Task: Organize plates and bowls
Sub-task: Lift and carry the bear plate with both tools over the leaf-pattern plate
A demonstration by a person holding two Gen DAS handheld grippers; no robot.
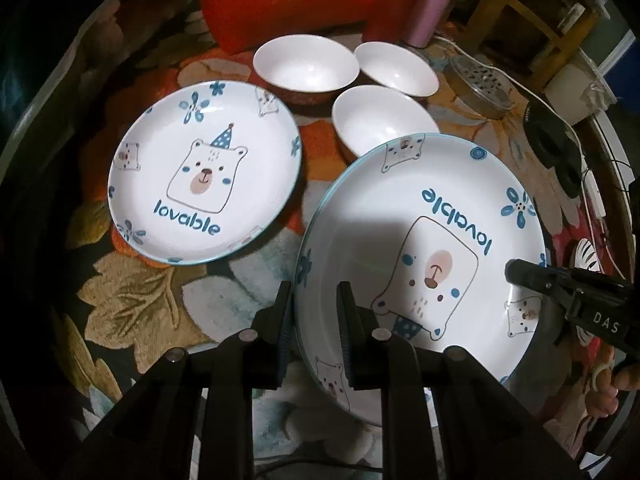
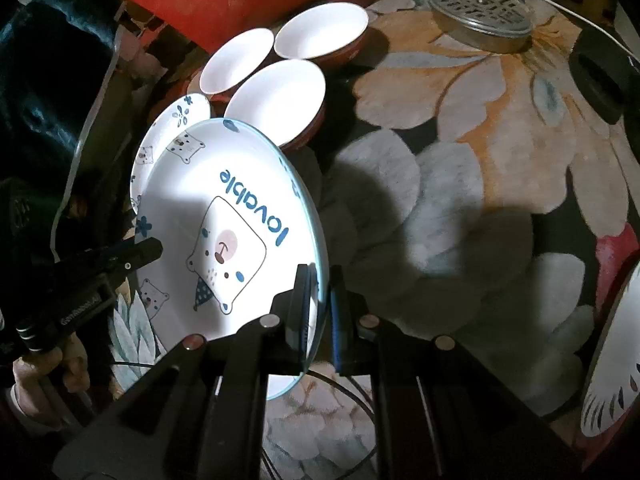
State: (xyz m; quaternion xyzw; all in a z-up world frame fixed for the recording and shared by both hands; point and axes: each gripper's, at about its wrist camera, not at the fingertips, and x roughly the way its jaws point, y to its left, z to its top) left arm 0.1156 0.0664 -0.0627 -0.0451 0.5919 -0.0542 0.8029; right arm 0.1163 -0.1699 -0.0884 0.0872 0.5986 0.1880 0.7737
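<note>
Nearest the cameras, above the flower-patterned table (image 2: 460, 128), a large white ceramic plate with a bear drawing and blue "lovable" lettering (image 1: 420, 248) is carried by both tongs at once. The left tongs (image 1: 314, 308) are clamped on its near-left rim, one finger inside the plate and one outside. The right tongs (image 2: 320, 300) are clamped on the opposite rim, pads pressed to either face of the thin edge. The plate appears lifted off the table and tilted in the right wrist view; whether its far edge still touches anything I cannot tell. Both tongs point steeply downward, their fingers reaching toward each other across the plate; a hand (image 2: 44, 376) grips the left handle at lower left of the right wrist view. Judgement: step in hand is carrying this plate to stack it. To do it well, keep both grips level with each other so the rim does not slip, clear the nearest bowl's edge, then lower flat and centred. Beyond and to the left, a second, matching bear plate (image 1: 204, 172) lies flat on the table, the likely stacking target. Farther back, three white-lined bowls with reddish outsides (image 1: 306, 64) stand clustered, close together, not yet nested.
</note>
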